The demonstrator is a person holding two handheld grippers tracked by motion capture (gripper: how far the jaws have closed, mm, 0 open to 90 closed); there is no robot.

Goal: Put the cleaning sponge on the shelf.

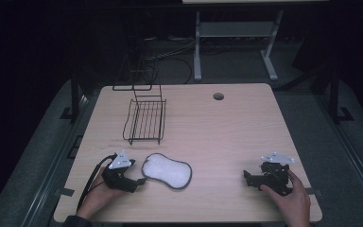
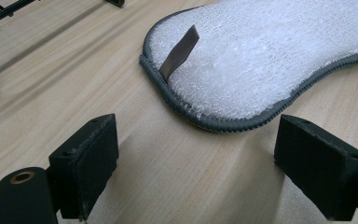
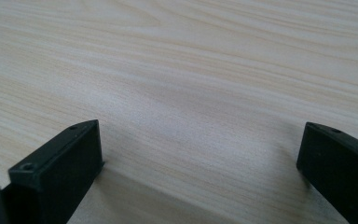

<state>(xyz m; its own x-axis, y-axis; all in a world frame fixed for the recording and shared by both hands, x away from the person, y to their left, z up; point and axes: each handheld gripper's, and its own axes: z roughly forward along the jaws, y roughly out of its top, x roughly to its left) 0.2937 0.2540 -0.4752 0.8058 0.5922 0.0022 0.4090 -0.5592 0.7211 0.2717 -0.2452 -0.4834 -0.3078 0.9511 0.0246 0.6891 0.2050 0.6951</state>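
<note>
A white, peanut-shaped scrub pad (image 1: pixel 167 170) with a grey stitched edge lies flat on the wooden table near its front. In the left gripper view the pad (image 2: pixel 265 56) shows a small grey hanging loop (image 2: pixel 179 52) standing up at its end. My left gripper (image 1: pixel 139 181) rests on the table just left of the pad, open, its jaws (image 2: pixel 196 163) wide apart with bare wood between them and the pad's edge just ahead. My right gripper (image 1: pixel 246 177) sits at the front right, open (image 3: pixel 200 172) over bare table.
A black wire rack (image 1: pixel 144 120) with a tall wire handle stands at the table's back left. A round cable hole (image 1: pixel 218 96) is at the back middle. The table edge (image 1: pixel 189 221) runs close behind both hands.
</note>
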